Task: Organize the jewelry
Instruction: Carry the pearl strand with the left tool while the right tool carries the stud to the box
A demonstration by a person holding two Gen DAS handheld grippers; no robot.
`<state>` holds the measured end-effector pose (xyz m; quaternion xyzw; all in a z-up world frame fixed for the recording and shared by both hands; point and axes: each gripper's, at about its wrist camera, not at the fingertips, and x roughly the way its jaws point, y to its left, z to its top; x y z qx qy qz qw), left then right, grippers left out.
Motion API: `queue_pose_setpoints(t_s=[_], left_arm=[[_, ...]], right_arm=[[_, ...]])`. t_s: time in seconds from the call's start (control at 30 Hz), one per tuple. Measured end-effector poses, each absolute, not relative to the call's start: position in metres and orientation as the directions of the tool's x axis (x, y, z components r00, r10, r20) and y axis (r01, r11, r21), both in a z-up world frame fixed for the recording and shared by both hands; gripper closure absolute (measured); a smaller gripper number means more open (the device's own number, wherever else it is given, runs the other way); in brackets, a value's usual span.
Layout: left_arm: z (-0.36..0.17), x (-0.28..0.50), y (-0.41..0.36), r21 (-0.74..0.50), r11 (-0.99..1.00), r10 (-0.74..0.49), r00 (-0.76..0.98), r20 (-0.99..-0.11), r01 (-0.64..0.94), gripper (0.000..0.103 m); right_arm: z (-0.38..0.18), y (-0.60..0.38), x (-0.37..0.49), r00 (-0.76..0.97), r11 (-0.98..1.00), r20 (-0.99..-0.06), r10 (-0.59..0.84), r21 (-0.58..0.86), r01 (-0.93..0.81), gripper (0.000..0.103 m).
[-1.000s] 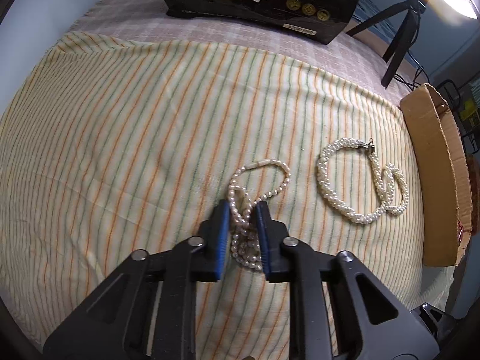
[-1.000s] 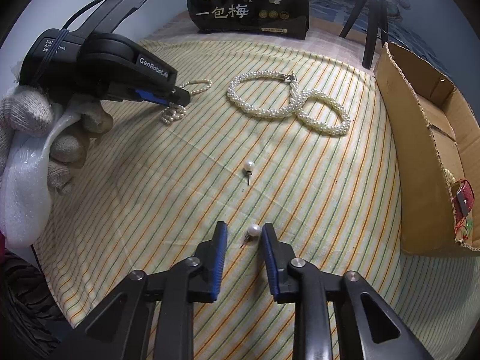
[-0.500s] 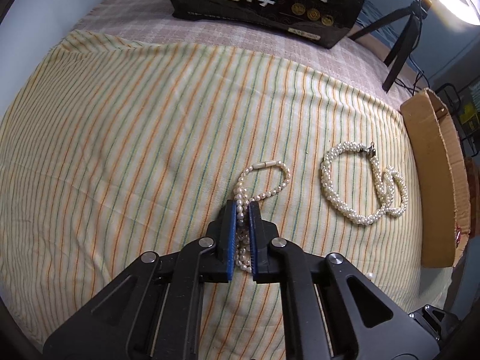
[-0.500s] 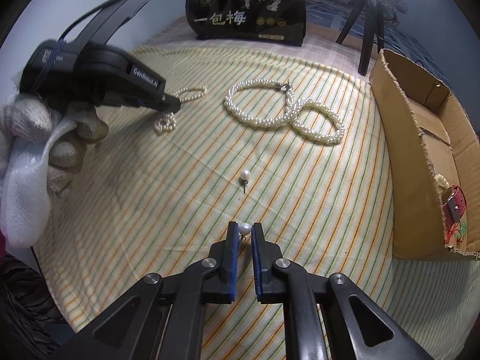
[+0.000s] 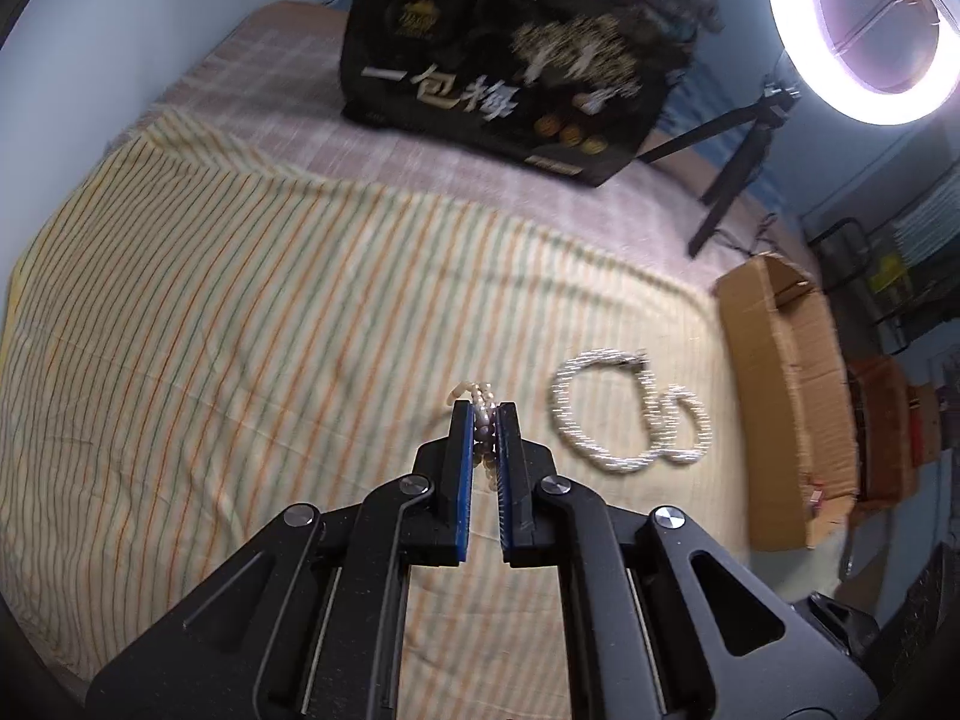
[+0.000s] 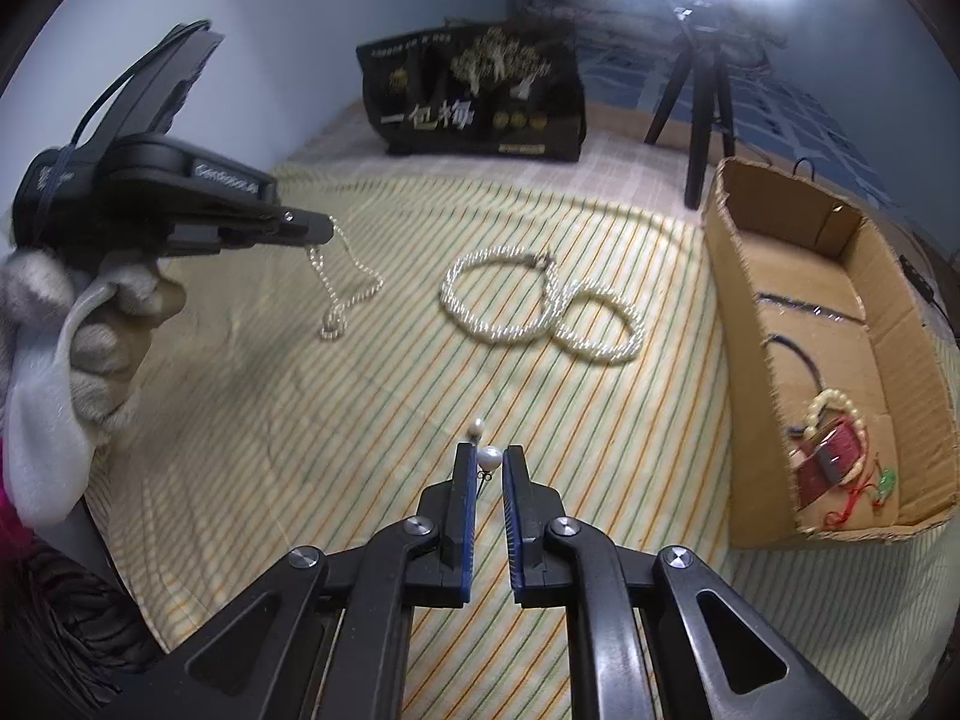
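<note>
**Pearls lifted in both tools, box waiting at the right**

Pearl strand [image 6: 342, 294] hangs from the left tool [image 5: 485, 420], whose jaws are closed tight on a bunch of beads. In the right wrist view the strand's upper part is off the striped cloth [image 6: 270, 420] while its lowest loop seems to touch or nearly touch it. The cloth covers what looks like a bed.

Further right, the thick twisted pearl necklace [image 6: 540, 306] lies untouched on the cloth in two loops. In front of it a loose pearl stud [image 6: 477, 427] rests on the cloth just beyond the right tool [image 6: 489, 462]. That tool's jaws are nearly closed and pinch a second pearl earring [image 6: 489, 456] between their tips.

At the far right stands the open cardboard box [image 6: 738, 360], already holding a bead bracelet [image 6: 831, 405] and a red item.

Judging by this, the step in hand is the carry: both pieces are gripped and look bound for the box. The next move calls for lifting the strand high enough that its tail clears the twisted necklace and the box wall, then releasing inside.
</note>
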<state>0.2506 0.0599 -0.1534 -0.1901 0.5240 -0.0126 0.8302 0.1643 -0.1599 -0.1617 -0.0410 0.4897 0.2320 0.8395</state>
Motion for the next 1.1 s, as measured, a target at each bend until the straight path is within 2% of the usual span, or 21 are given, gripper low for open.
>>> queue_pose_setpoints(t_s=[0.47, 0.83, 1.1], left_arm=[[-0.094, 0.233, 0.024, -0.415, 0.909, -0.332, 0.526, -0.783, -0.045, 0.098], [-0.057, 0.233, -0.017, -0.461, 0.884, -0.420, 0.550, -0.722, 0.070, 0.098], [-0.043, 0.246, -0.052, -0.464, 0.876, -0.456, 0.540, -0.708, 0.131, 0.098]], right_arm=[[-0.112, -0.200, 0.178, 0.522, 0.915, -0.769, 0.368, 0.197, -0.353, 0.097], [-0.096, -0.241, 0.187, 0.576, 0.935, -0.740, 0.346, 0.220, -0.279, 0.097], [-0.093, -0.276, 0.189, 0.597, 0.948, -0.736, 0.318, 0.234, -0.216, 0.097]])
